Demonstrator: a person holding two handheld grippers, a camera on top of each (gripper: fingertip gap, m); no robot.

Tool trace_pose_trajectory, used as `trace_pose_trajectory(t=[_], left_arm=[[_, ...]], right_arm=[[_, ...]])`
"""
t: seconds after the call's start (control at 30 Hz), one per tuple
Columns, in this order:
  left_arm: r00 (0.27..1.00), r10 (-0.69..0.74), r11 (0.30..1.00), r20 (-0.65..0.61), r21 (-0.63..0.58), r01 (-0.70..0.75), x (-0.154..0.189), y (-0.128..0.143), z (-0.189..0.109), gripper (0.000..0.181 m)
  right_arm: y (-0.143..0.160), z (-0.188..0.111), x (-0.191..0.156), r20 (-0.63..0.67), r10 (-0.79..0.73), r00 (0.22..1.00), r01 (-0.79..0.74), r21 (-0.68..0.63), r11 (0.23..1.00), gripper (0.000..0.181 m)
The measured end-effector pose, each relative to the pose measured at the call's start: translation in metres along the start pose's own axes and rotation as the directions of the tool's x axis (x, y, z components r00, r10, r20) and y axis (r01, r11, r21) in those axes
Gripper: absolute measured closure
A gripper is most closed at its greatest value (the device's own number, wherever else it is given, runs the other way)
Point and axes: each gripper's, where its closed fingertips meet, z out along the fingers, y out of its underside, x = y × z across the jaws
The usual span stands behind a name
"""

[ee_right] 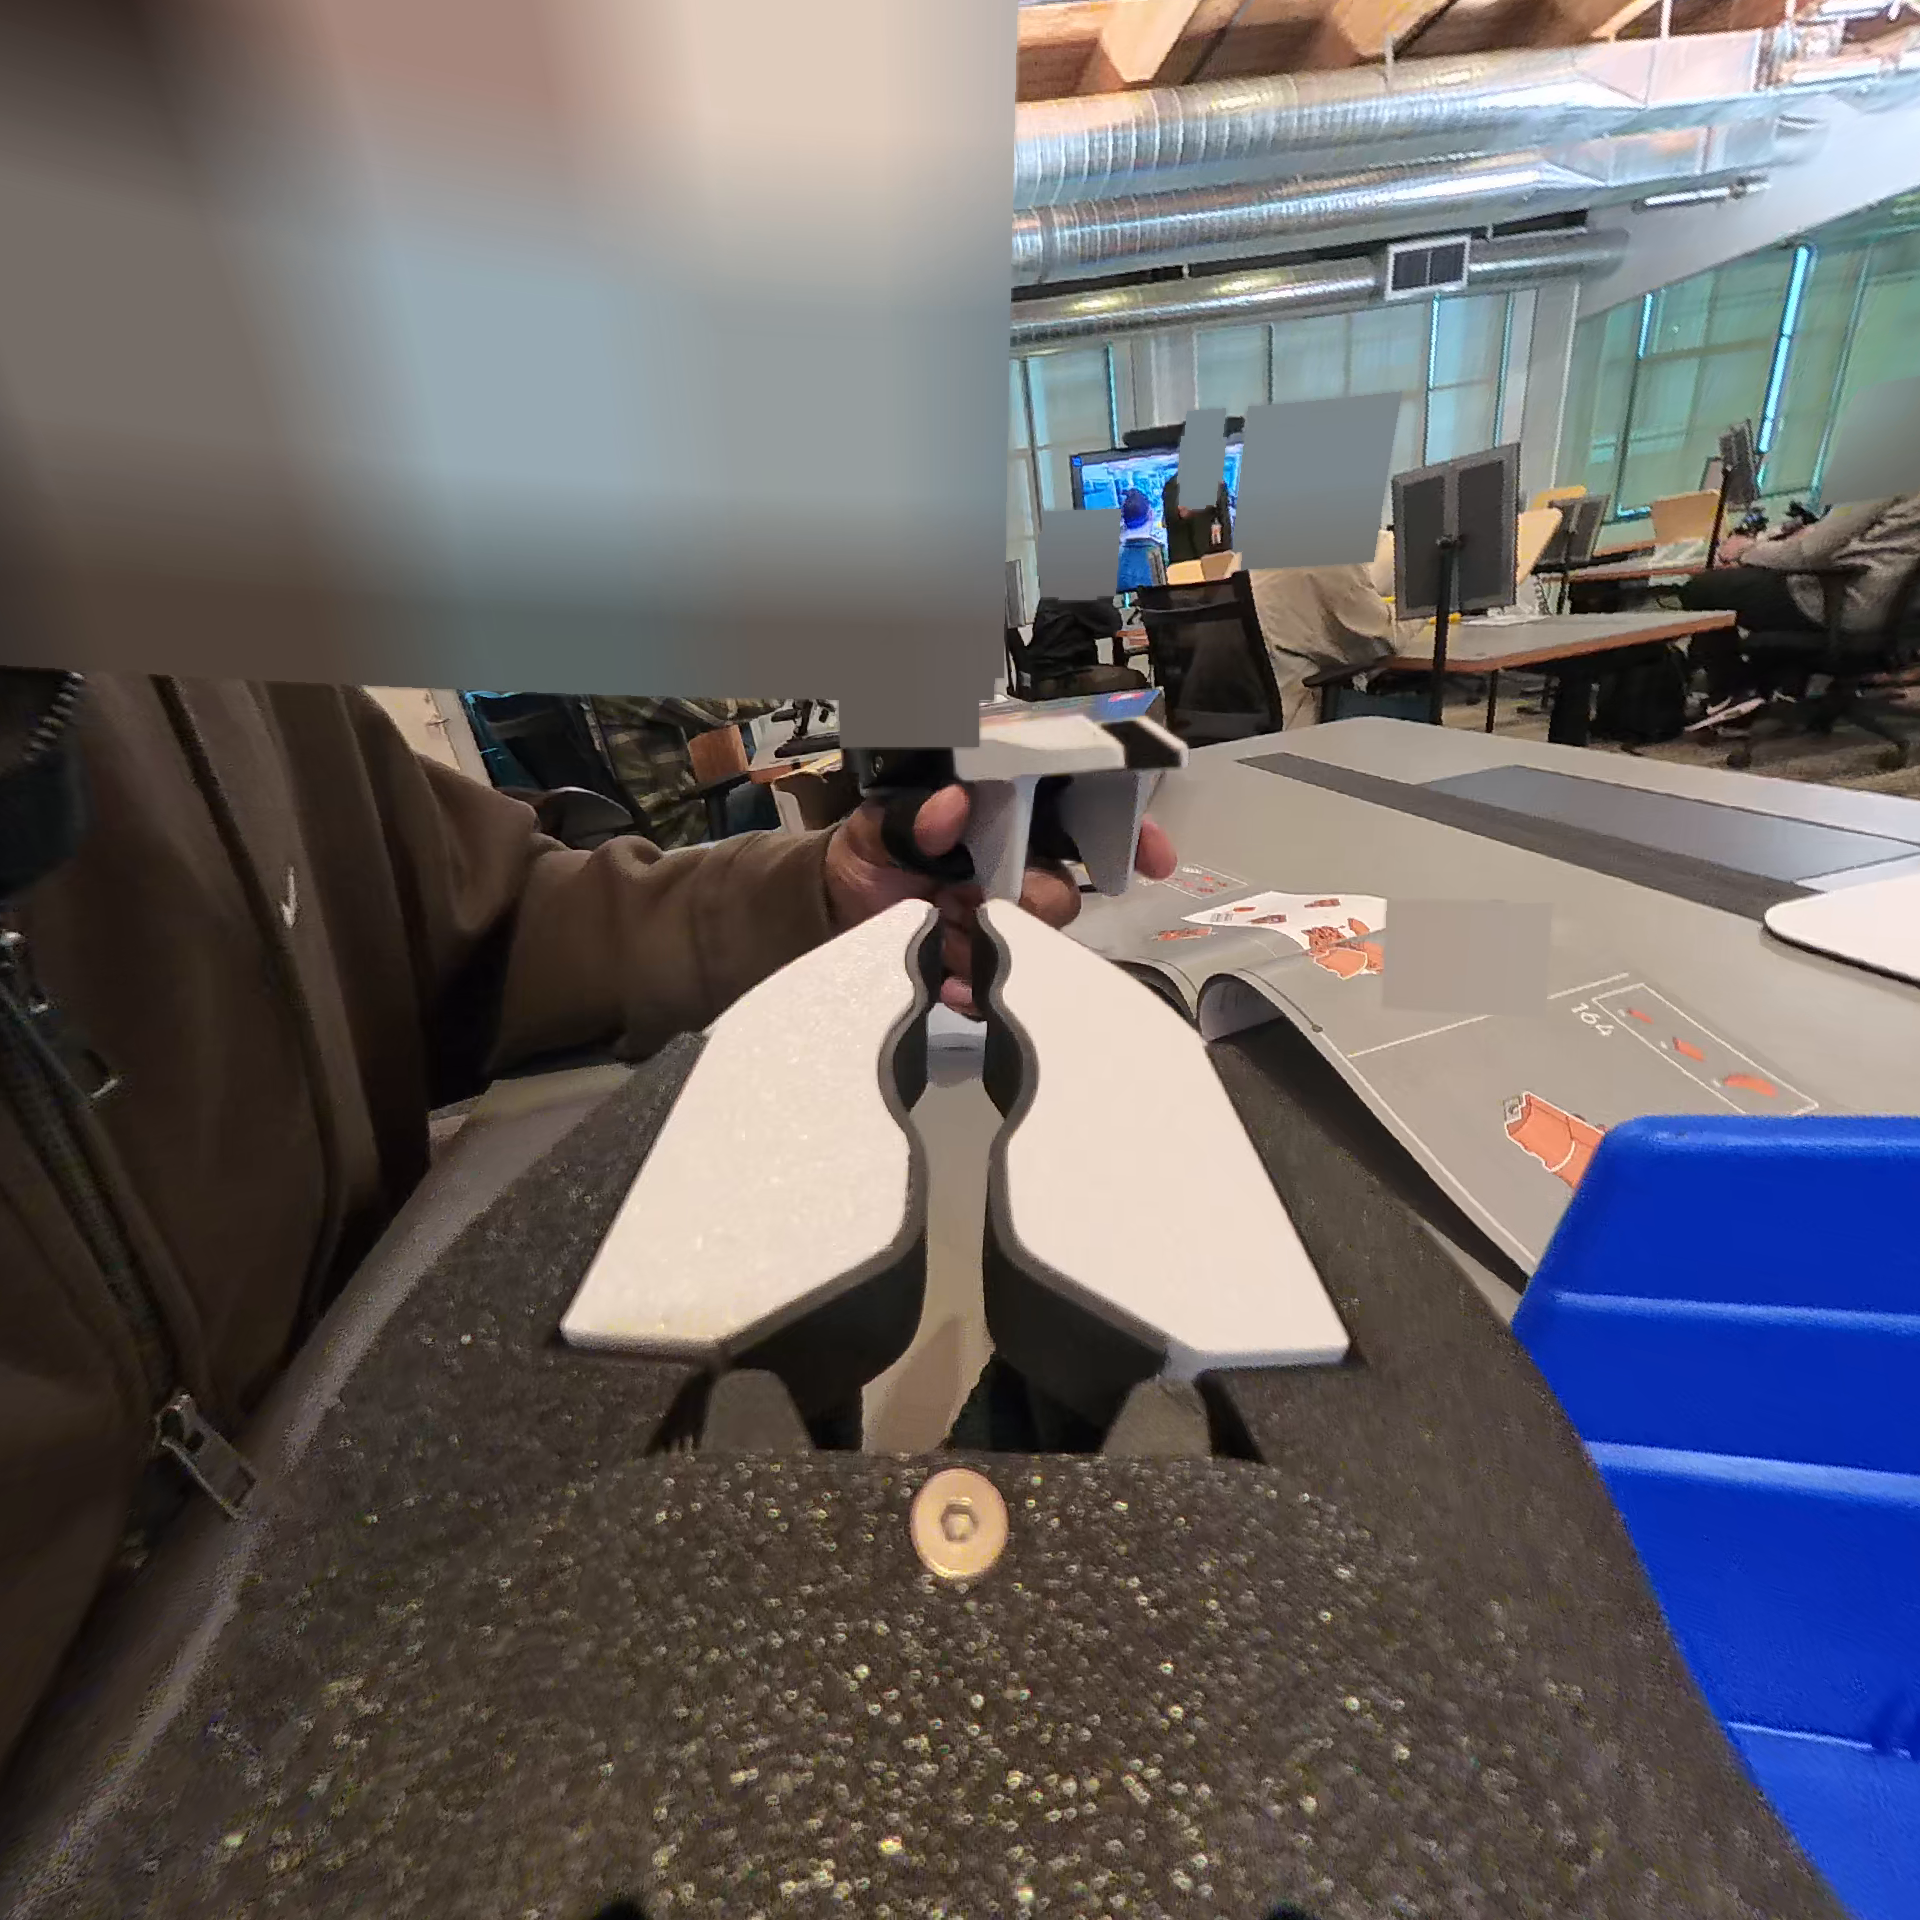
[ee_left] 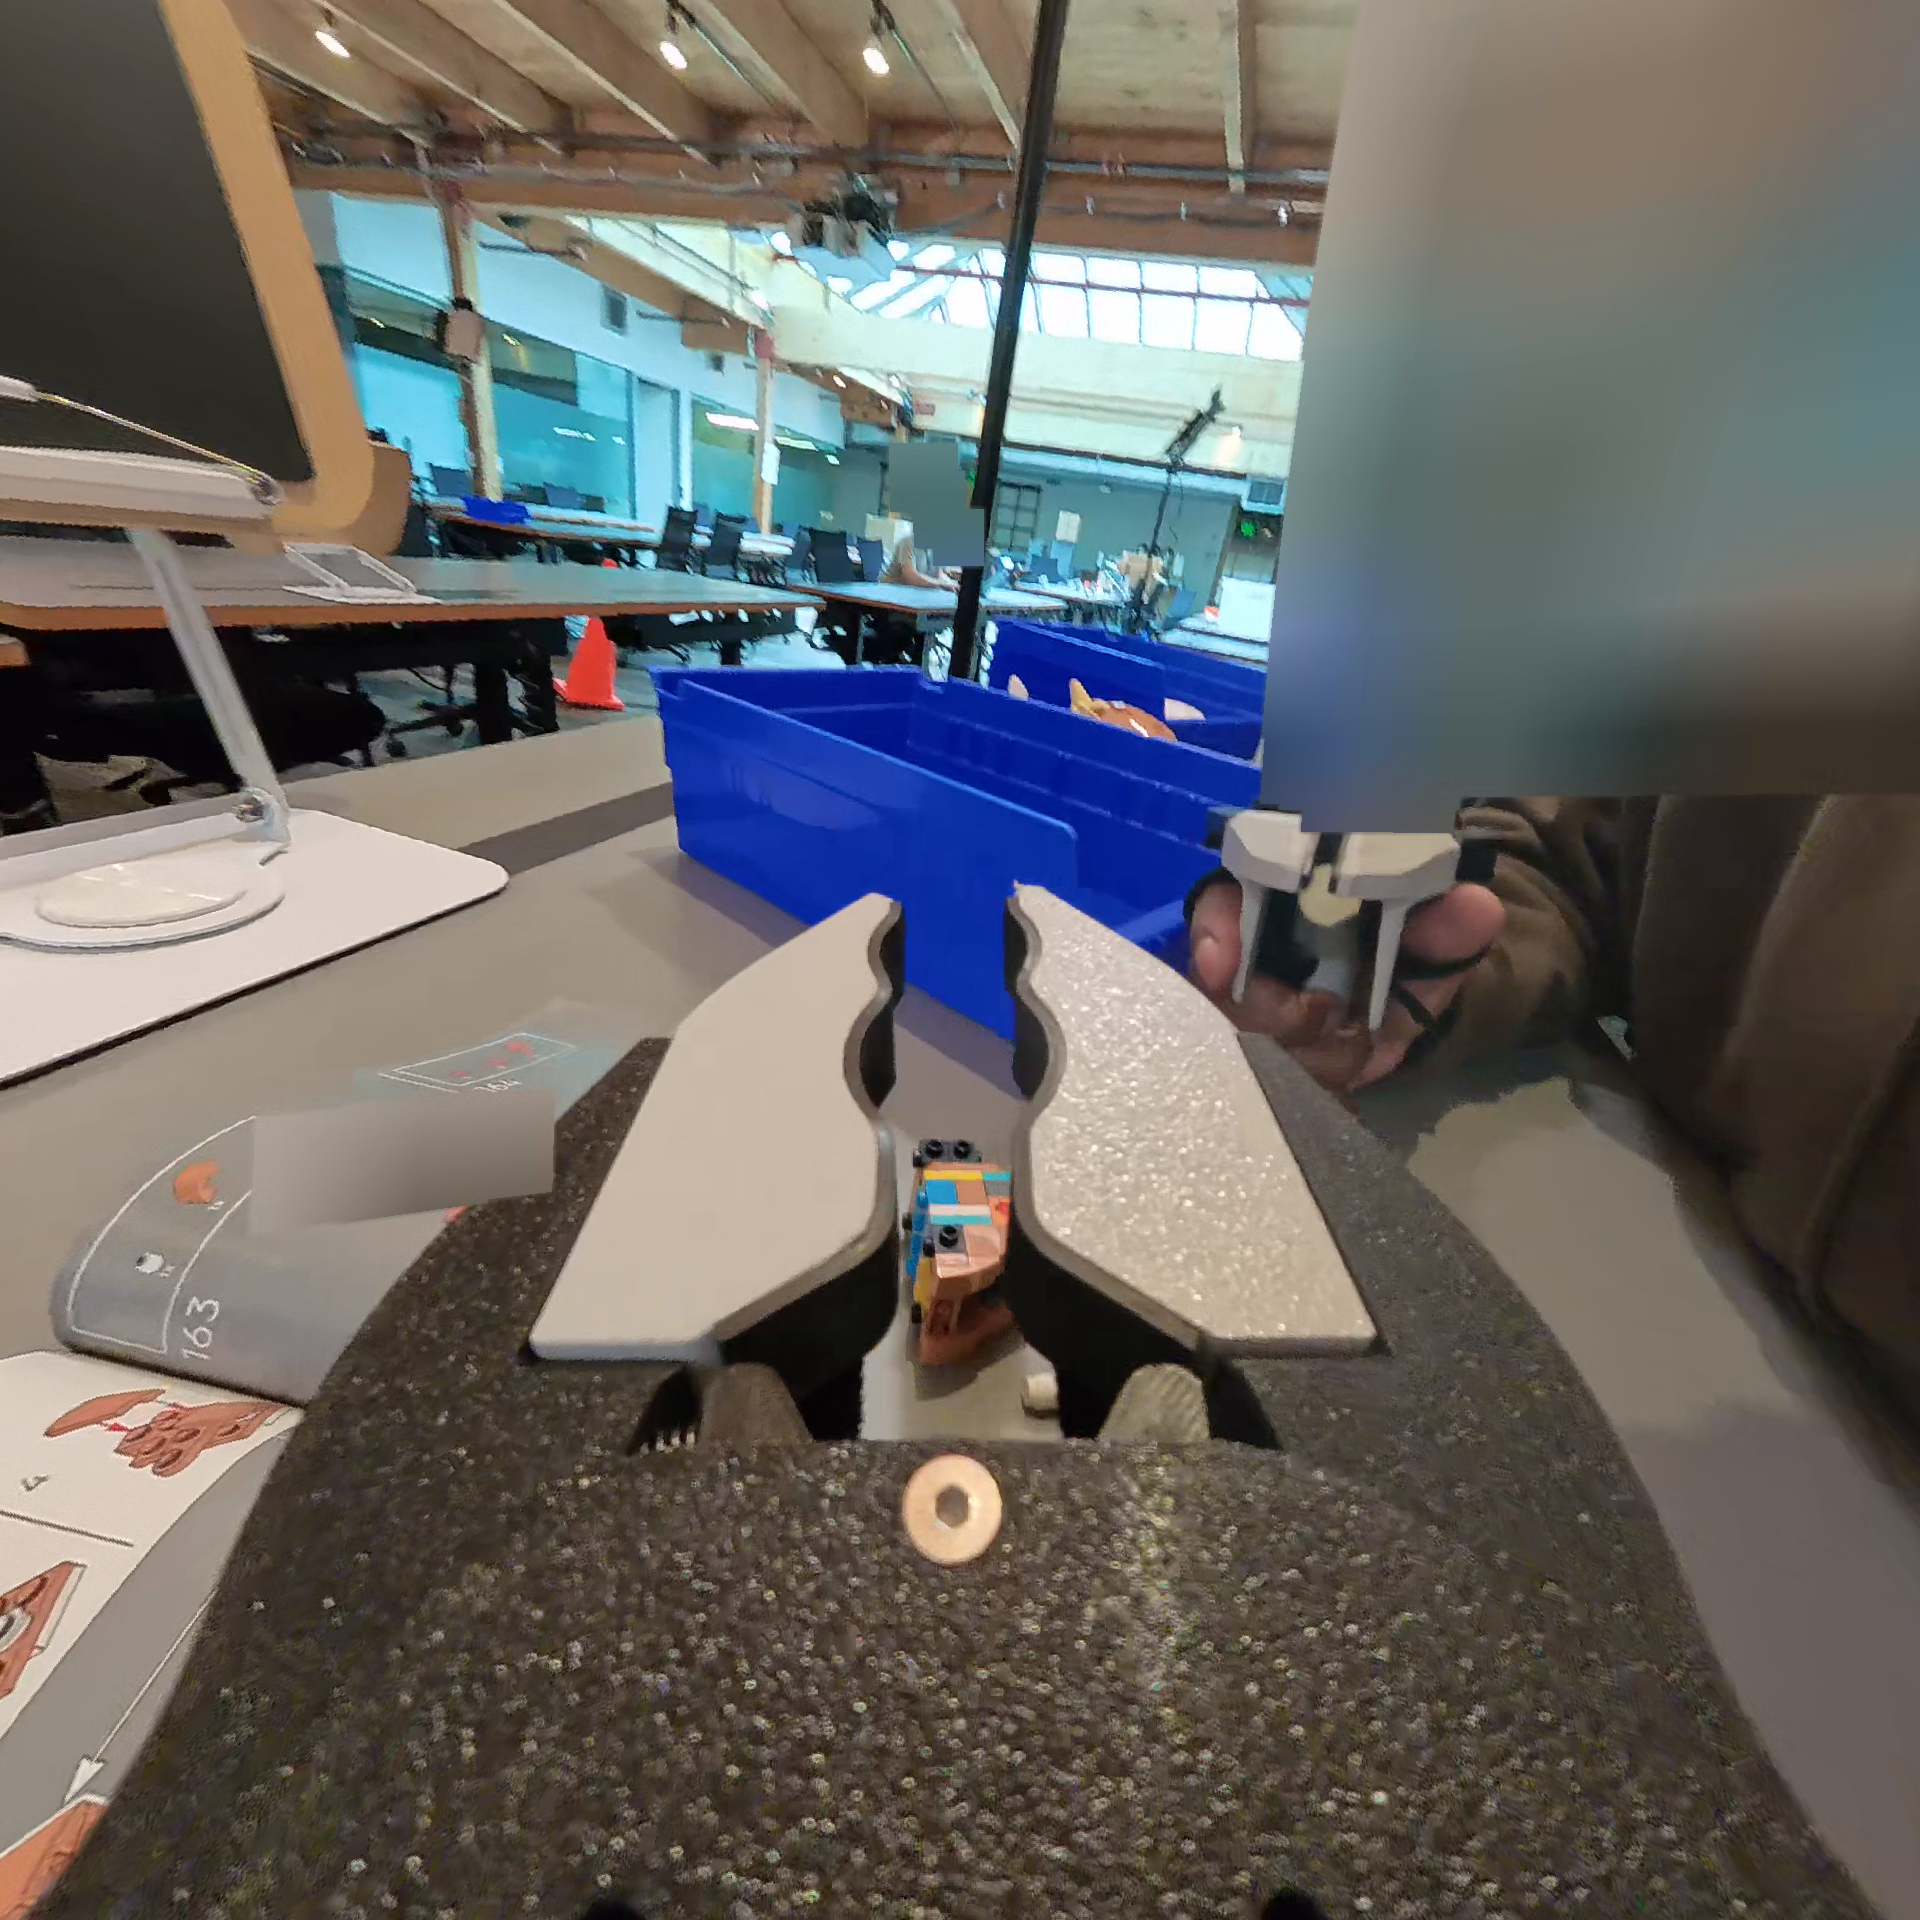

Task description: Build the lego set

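Note:
A small lego assembly (ee_left: 956,1236) in tan, blue, orange and black lies on the grey table (ee_left: 623,914). It shows through the gap between my left gripper's fingers, under their rear half. My left gripper (ee_left: 956,925) is open and holds nothing. My right gripper (ee_right: 958,925) stands narrowly open and empty, with the table showing through the gap. Each gripper is held by a hand and faces the other: the right one appears in the left wrist view (ee_left: 1320,935), the left one in the right wrist view (ee_right: 1060,831). The open instruction booklet (ee_left: 156,1299) lies to the left and also shows in the right wrist view (ee_right: 1455,1039).
Blue bins (ee_left: 883,810) stand just beyond the left gripper, and one (ee_right: 1745,1351) is close on the right gripper's right. A white stand base (ee_left: 208,914) sits at far left. The person's brown jacket (ee_right: 260,1039) fills the left of the right wrist view. The grippers' ends are close to 10 cm from one another.

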Motion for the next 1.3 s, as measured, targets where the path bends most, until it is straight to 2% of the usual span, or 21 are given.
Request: trace_pose_trajectory(t=[0.2,0.33,0.43,0.53,0.67,0.9,1.13,1.3], left_arm=[[0.977,0.095,0.973,-0.19,-0.191,-0.132,0.026,0.028,-0.004,0.157],[0.937,0.148,0.897,-0.316,-0.357,-0.261,0.04,0.061,-0.016,0.153],[0.918,0.152,0.842,-0.366,-0.439,-0.315,0.044,0.078,-0.027,0.151],[0.92,0.174,0.808,-0.351,-0.483,-0.337,0.037,0.085,-0.032,0.152],[0.944,0.141,0.798,-0.299,-0.53,-0.287,0.031,0.091,-0.028,0.154],[0.95,0.153,0.721,-0.271,-0.627,-0.295,0.027,0.108,-0.027,0.155],[0.946,0.186,0.646,-0.264,-0.693,-0.32,0.023,0.122,-0.027,0.158],[0.946,0.191,0.638,-0.263,-0.699,-0.324,0.024,0.124,-0.025,0.159]], right_arm=[[-0.005,-0.004,0.002,-0.009,-0.035,0.999,0.036,0.031,0.999,0.177],[-0.005,-0.006,0.005,-0.047,-0.085,0.995,0.085,0.017,0.996,0.177],[-0.003,-0.01,0.007,-0.08,-0.145,0.986,0.144,-0.015,0.989,0.178],[0.001,-0.016,0.009,-0.106,-0.19,0.976,0.184,-0.059,0.981,0.177],[0.008,-0.025,0.018,-0.17,-0.234,0.957,0.212,-0.141,0.967,0.178],[0.019,-0.037,0.033,-0.224,-0.203,0.953,0.144,-0.254,0.956,0.178],[0.026,-0.038,0.039,-0.262,-0.237,0.935,0.147,-0.322,0.935,0.178],[0.034,-0.04,0.042,-0.281,-0.276,0.919,0.149,-0.401,0.904,0.177]])
